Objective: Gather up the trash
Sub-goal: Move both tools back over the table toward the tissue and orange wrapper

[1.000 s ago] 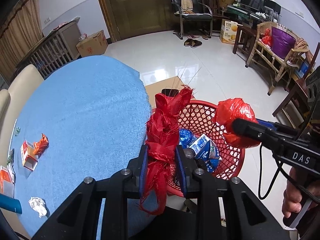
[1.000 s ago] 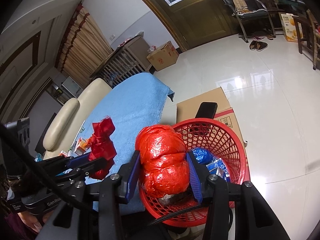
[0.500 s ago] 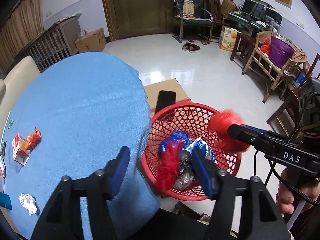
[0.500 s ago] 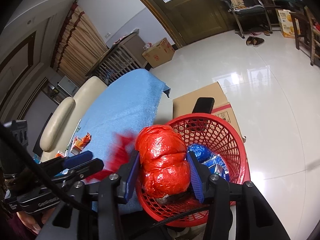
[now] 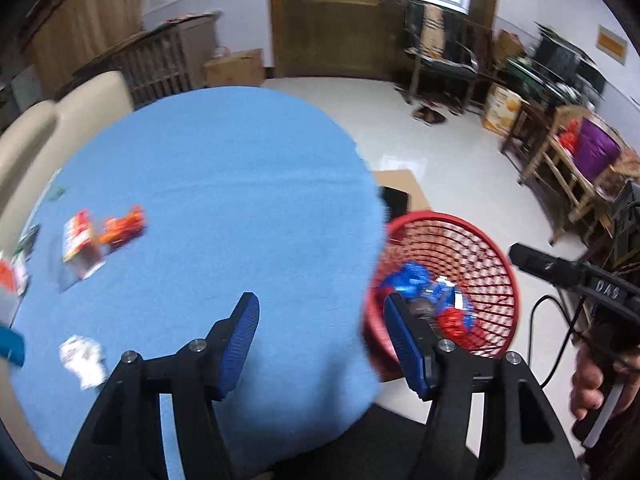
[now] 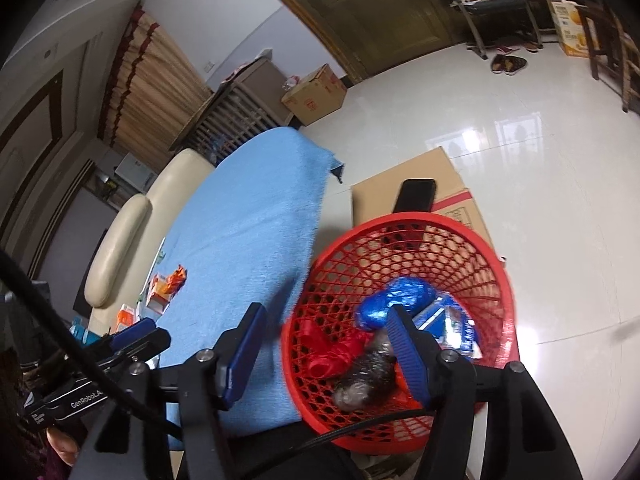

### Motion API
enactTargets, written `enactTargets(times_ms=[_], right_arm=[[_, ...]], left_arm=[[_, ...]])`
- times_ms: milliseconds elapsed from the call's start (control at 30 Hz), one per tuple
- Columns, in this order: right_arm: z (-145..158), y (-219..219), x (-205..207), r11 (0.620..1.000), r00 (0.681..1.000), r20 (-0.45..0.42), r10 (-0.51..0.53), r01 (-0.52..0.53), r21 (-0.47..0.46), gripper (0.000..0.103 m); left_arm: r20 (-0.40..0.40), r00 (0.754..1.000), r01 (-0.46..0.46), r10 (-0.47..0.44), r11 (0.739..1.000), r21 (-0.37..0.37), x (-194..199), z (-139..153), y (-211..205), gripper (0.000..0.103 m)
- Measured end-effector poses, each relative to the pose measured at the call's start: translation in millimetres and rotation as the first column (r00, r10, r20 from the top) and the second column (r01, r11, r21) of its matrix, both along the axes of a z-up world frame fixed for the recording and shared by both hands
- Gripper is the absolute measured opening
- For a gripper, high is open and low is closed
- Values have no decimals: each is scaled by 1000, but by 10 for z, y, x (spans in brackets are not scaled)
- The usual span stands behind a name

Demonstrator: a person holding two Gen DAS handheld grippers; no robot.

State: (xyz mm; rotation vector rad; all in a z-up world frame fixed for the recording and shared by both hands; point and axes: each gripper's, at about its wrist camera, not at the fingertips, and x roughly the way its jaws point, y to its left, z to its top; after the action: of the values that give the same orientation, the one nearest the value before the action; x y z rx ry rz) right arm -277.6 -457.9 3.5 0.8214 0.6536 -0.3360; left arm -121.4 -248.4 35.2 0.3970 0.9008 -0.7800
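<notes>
Partway done. Red basket [image 6: 404, 236] sits on the floor just off the bench's right edge and already holds several pieces: red plastic bag [image 6: 332, 354], blue wrapper [image 6: 394, 300], blue-white carton [image 6: 456, 324], a grey foil lump [image 6: 364, 384].

Right gripper [image 6: 324, 350] hangs over the basket, jaws have just been opening, nothing between them; the red bag lies loose below in the basket. Left gripper [image 5: 320, 340] released too, jaws apart and empty, over the bench's [image 5: 224, 184] near right edge, view blurred.

Still left on the blue-covered bench, all toward the left edge: small red-white box [image 5: 80, 244] with an orange wrapper [image 5: 122, 228] touching or just beside it, a white crumpled paper [image 5: 84, 360] near the front-left, plus an orange-white packet [image 5: 10, 280] and a blue item [image 5: 10, 346] at the very left edge, both cut off, can't tell what they are.

Room: centre and right half of the bench are bare cloth, so the reach across to the left is open. Basket rim sits close to the bench edge; the cloth overhangs there. A brown cardboard box [image 6: 400, 192] with a black phone-like slab [image 6: 416, 196] lies right behind the basket. Floor past it is open. Right gripper and its cable [image 5: 560, 360] are near the basket's right side, so the two grippers are close when both are over it.
</notes>
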Motion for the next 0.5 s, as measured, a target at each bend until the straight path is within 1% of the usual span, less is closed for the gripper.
enactTargets(times_ms=[100,233,300,333,367,467,500], right_arm=[[119,112,185,999,999,10,42,-42,-25,66],[280,333,538,990,991,13,130,-129,-58,66],[342,452,703,983,985,12,172,-171,-73,66],[377,525,801,977,980,9,196,-195,-83,66],[418,625,936,969,974,3,228,-227,-100,66],[481,849,1231,947,956,-8,295,-293,-129,66],[489,919,1333,940,949,-10,316,-314,-133,66]], left_arm=[[31,995,-94,95,995,-21,135,70,405,68],[56,969,-238,241,970,-51,339,127,1008,68],[77,943,-321,325,945,-61,453,139,1361,69],[80,933,-346,351,936,-63,489,142,1471,70],[82,915,-391,396,918,-69,556,136,1663,70],[68,880,-465,470,882,-80,683,88,2005,70],[58,865,-493,498,866,-85,739,57,2133,70]])
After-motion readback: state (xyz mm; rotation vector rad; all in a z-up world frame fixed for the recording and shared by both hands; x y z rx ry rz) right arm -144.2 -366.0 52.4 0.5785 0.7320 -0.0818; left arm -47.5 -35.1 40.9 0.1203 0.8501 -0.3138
